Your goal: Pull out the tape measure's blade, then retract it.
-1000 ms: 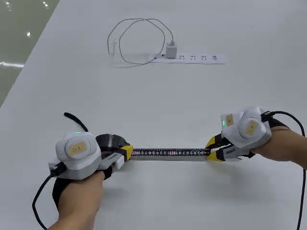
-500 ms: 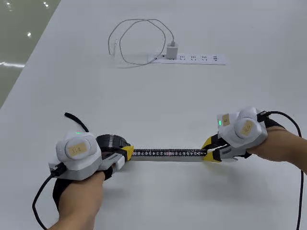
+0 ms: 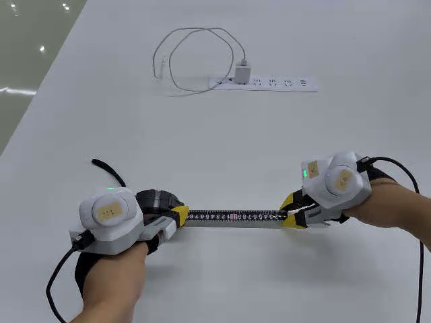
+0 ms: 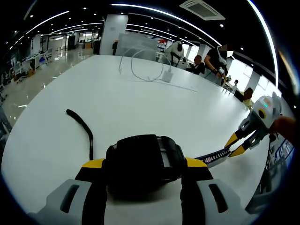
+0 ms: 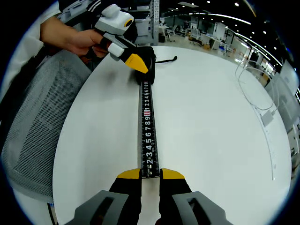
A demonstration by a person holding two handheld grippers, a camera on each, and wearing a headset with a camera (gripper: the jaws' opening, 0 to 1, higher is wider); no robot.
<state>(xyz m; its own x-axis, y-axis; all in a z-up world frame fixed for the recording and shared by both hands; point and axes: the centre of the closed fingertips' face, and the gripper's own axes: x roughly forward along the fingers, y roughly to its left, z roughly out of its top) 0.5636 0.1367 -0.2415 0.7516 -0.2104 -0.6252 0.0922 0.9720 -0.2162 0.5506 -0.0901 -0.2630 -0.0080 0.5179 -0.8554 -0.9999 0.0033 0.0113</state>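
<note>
Black numerals run 1 to 9 along the pale blade [image 5: 148, 136], then a red 10 block, then the count repeats toward the case. That is all I can read, because the tan stickers on both grippers are too small. The black tape measure case [image 3: 158, 200] sits at 8 o'clock in my head view. The yellow-tipped jaws of the left gripper [image 3: 176, 215] are closed against its two sides. The blade lies flat on the white table [image 3: 269, 134] and stretches toward 4 o'clock. There the right gripper [image 3: 291, 214] pinches its free end, jaws narrowed onto it. A black strap [image 3: 106, 169] lies just beside the case, curving toward 10 o'clock. The table's left edge slants away at 10 o'clock, well apart from the case. Bare tabletop lies open between the blade and the white power strip [image 3: 266, 83] at 12 o'clock, which carries a white charger plug [image 3: 241, 70] and a looped white cable [image 3: 199, 29].
</note>
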